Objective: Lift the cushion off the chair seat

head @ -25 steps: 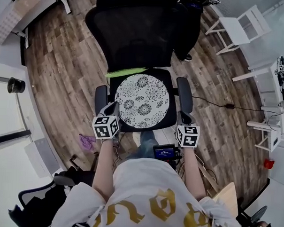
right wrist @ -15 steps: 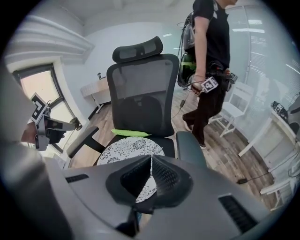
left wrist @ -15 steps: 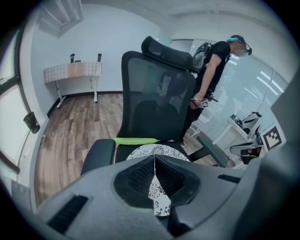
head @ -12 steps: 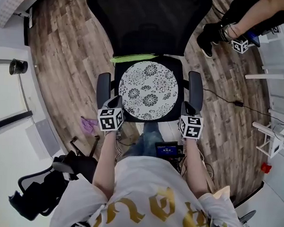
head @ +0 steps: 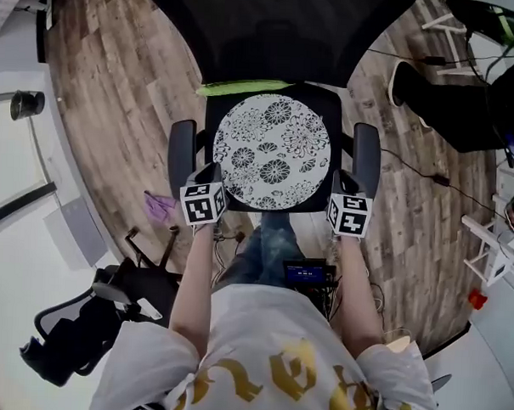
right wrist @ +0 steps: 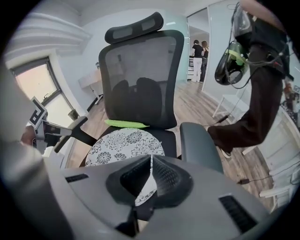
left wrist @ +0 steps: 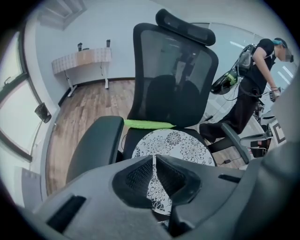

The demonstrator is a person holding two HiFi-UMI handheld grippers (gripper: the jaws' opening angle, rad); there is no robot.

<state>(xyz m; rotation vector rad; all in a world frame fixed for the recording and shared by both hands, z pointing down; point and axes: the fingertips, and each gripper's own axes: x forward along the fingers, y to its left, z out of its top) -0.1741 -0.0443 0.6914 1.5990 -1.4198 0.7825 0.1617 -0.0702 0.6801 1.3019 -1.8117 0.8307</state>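
left hand-held gripper: jaws pressed together, nothing held, by the front left corner of the chair seat
cushion: round, flower-patterned, lying flat mid-seat, a green strip at the seat's back edge
right hand-held gripper: jaws together, empty, by the seat's front right corner

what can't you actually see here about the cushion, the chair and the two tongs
Left tongs and right tongs: the head view hides their tips under the marker cubes, so contact with the cushion is unclear.
Cushion's near edge: covered by the tongs' bodies in both gripper views.
Chair backrest: top cut off by the head view's upper edge.
Green strip: cannot be identified in any view.
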